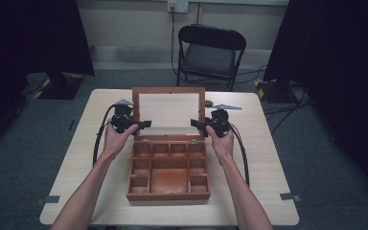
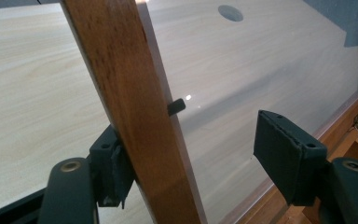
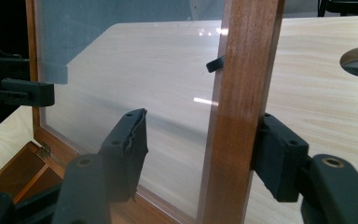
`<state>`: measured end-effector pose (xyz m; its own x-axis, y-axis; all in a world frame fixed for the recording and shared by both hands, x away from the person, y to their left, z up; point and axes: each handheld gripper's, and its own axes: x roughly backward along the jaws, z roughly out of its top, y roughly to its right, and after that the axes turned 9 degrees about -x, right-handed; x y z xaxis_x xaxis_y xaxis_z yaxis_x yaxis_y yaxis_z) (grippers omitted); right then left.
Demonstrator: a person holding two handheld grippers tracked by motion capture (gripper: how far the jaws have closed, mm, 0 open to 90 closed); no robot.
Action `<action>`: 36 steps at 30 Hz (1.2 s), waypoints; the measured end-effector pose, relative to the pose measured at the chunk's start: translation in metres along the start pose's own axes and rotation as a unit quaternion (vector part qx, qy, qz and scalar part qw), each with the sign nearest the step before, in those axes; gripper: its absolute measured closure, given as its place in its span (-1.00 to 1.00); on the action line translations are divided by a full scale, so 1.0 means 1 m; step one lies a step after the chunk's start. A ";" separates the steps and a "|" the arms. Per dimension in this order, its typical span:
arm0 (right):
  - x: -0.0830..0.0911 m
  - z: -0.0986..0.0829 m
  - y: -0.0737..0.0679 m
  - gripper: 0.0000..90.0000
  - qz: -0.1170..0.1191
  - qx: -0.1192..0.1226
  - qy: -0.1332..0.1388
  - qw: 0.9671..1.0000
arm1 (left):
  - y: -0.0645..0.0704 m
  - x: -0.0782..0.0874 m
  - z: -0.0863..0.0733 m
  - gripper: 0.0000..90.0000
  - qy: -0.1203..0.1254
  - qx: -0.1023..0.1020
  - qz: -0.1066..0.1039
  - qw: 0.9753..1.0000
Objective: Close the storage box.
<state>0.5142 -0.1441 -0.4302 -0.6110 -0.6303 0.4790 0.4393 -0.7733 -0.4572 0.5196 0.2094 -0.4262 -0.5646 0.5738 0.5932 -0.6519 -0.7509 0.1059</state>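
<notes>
From above, wooden compartment box (image 1: 168,172) mid-worktop (image 1: 268,158), glazed lid (image 1: 168,111) upright, left tongs (image 1: 141,124) and right tongs (image 1: 197,124) at its side rails, folding chair (image 1: 211,52) beyond; left gripper view, tongs (image 2: 186,156) apart astride lid rail (image 2: 130,116), one jaw touching; right gripper view, tongs (image 3: 200,154) likewise apart astride opposite rail (image 3: 237,116), brass hinge (image 3: 42,150) visible.

Wooden lid frame (image 2: 135,116) cut off at top and bottom edges.

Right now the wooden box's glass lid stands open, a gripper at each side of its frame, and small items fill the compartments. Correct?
Not quite: the compartments are empty, as the high view shows. The lid does stand open, with the left gripper and right gripper at its side rails.
</notes>
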 end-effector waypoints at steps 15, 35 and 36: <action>0.013 -0.003 -0.006 -0.06 0.000 0.022 0.003 1.000 | 0.004 0.005 0.004 -0.27 0.013 -0.010 -0.007 1.000; 0.024 0.004 -0.014 0.00 0.005 0.033 0.010 0.999 | 0.012 0.021 0.003 -0.19 0.034 -0.025 -0.009 0.999; 0.025 0.004 -0.014 0.00 0.006 0.034 0.011 0.999 | 0.013 0.022 0.003 -0.19 0.038 -0.024 -0.008 0.999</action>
<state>0.4956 -0.1488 -0.4087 -0.6197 -0.6382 0.4568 0.4903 -0.7693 -0.4097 0.5003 0.2115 -0.4097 -0.5898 0.6099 0.5293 -0.6838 -0.7259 0.0745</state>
